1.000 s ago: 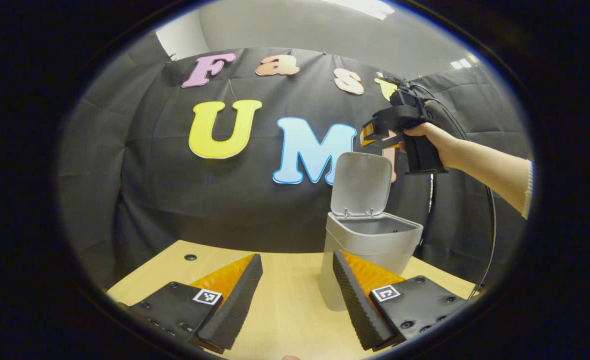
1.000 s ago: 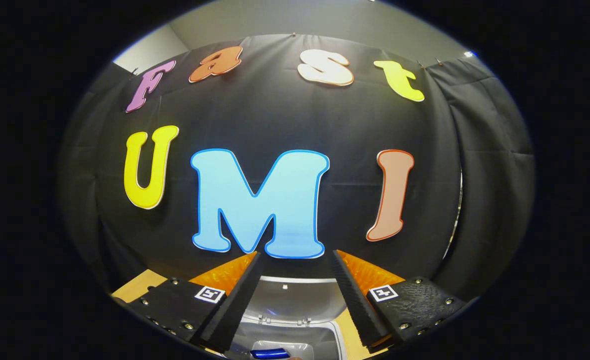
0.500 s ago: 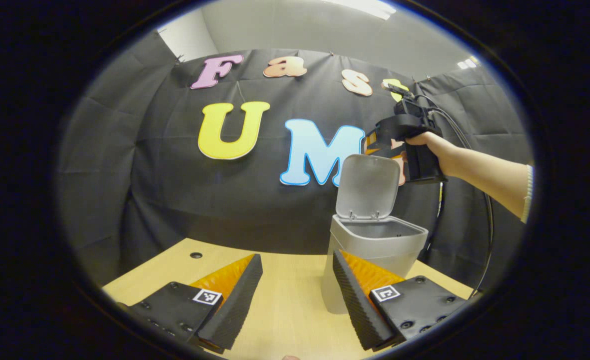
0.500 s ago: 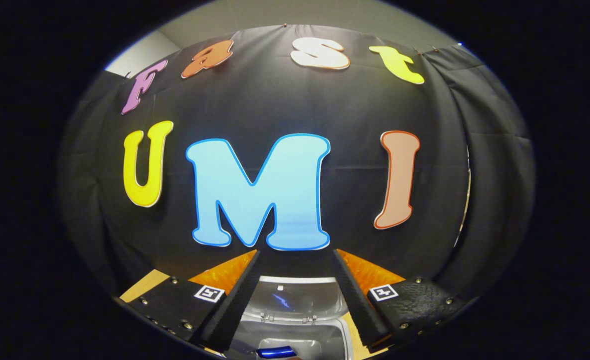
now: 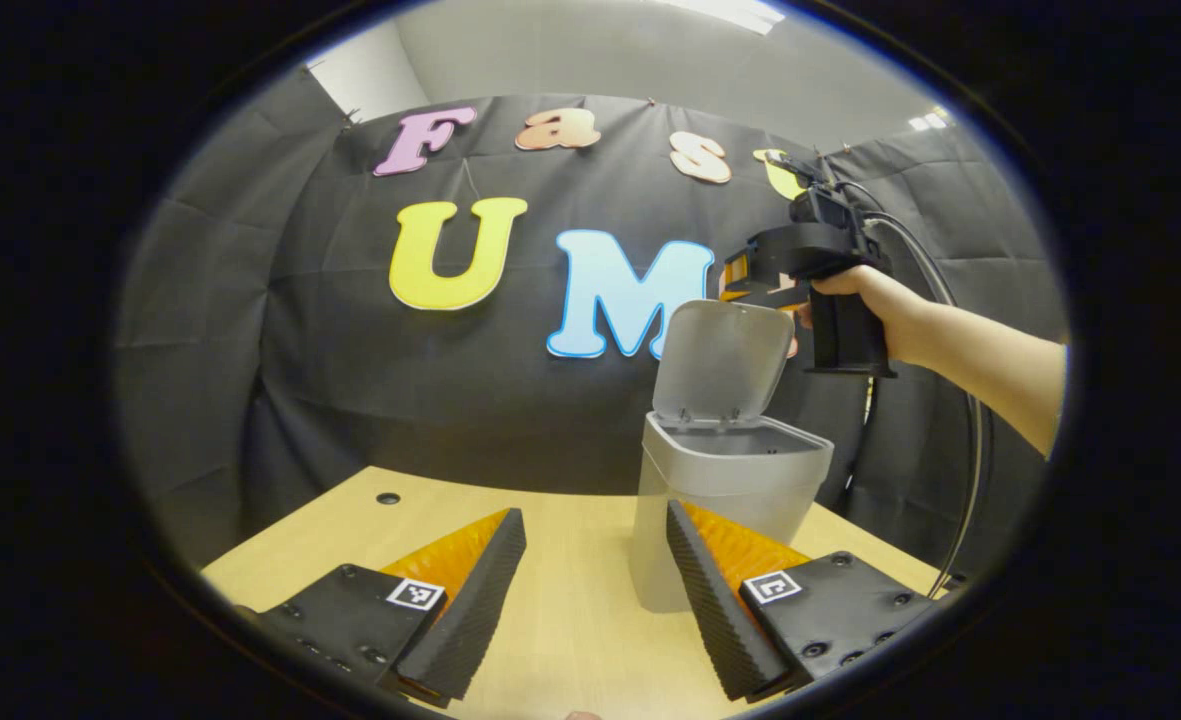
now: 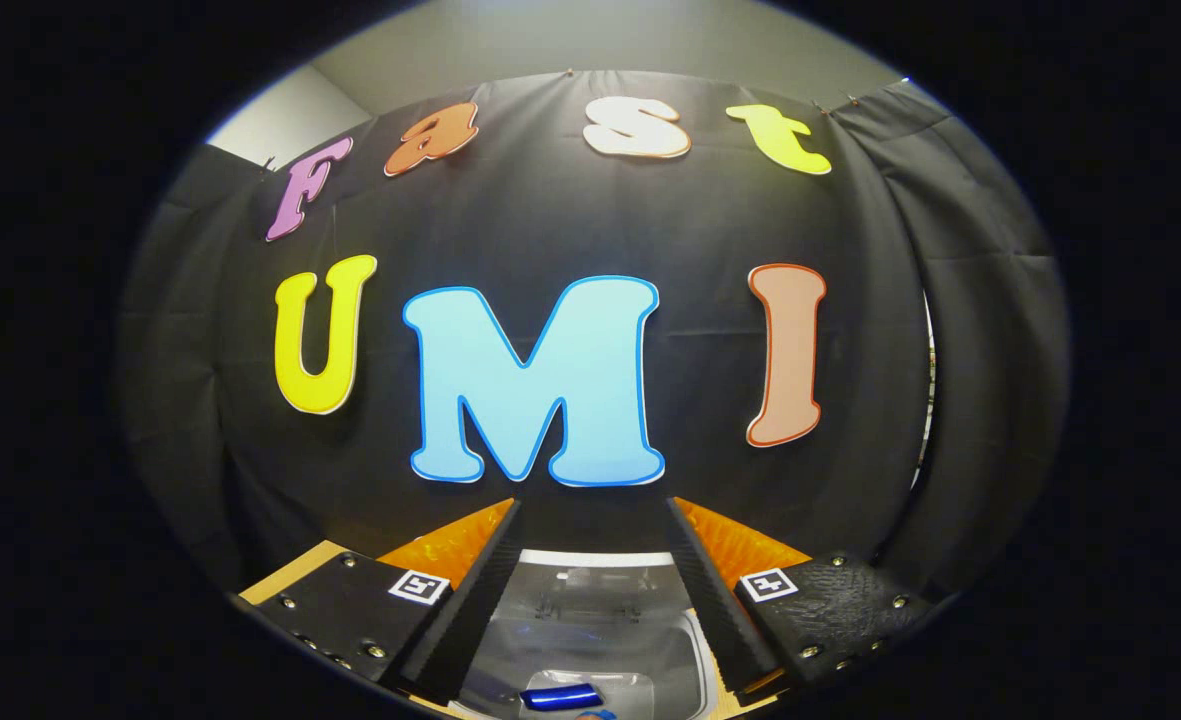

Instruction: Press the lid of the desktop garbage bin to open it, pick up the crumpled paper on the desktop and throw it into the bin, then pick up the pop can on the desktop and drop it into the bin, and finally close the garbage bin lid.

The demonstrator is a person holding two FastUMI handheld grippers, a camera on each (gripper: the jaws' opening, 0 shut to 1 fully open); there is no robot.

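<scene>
Both grippers spread empty; our right gripper (image 5: 750, 280) sits just above-behind the bin's (image 5: 730, 500) raised lid (image 5: 720, 362), can (image 6: 560, 697) inside.

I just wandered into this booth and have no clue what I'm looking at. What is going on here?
A person is clearing a desk with a handheld gripper in each hand. The small grey bin stands on the wooden table with its lid flipped up. The right gripper, held by a hand, hovers above the lid's top edge, fingers apart and empty. A shiny blue object, probably the pop can, lies inside the bin. The left gripper waits low over the table, open. Closing the lid looks like what is left.
</scene>
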